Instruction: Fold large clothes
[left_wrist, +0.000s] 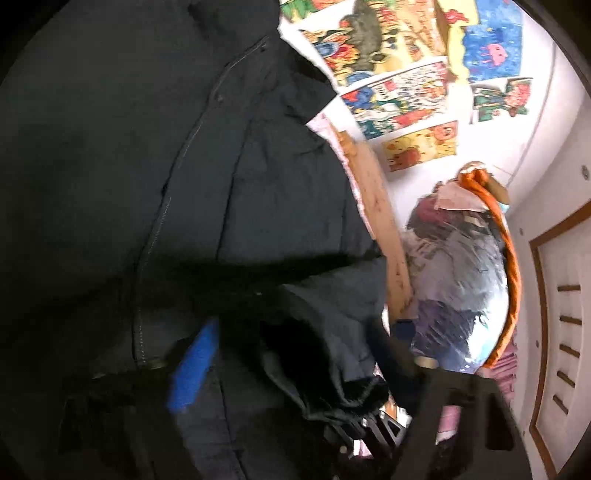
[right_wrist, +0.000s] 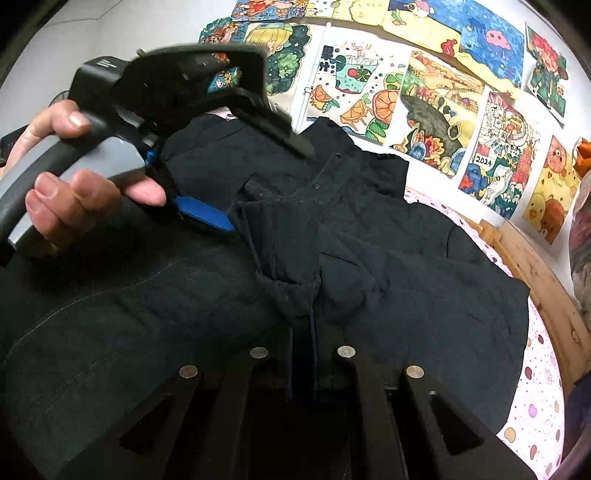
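A large black jacket (right_wrist: 369, 236) lies spread on a bed with a pink dotted sheet (right_wrist: 535, 398); it fills the left wrist view (left_wrist: 184, 166) too. My right gripper (right_wrist: 301, 332) is shut on a raised fold of the jacket's cloth just ahead of its jaws. My left gripper (right_wrist: 229, 225), held by a hand, shows in the right wrist view at the left; its blue fingers pinch the edge of the same fold. In the left wrist view one blue finger (left_wrist: 192, 369) lies against dark cloth and a bunched sleeve cuff (left_wrist: 332, 362).
A wooden bed frame (right_wrist: 535, 266) runs along the right side. Coloured drawings (right_wrist: 443, 110) cover the white wall behind. A clear bag of clothes with an orange strap (left_wrist: 461, 266) stands beyond the bed. A white door (left_wrist: 561, 332) is at far right.
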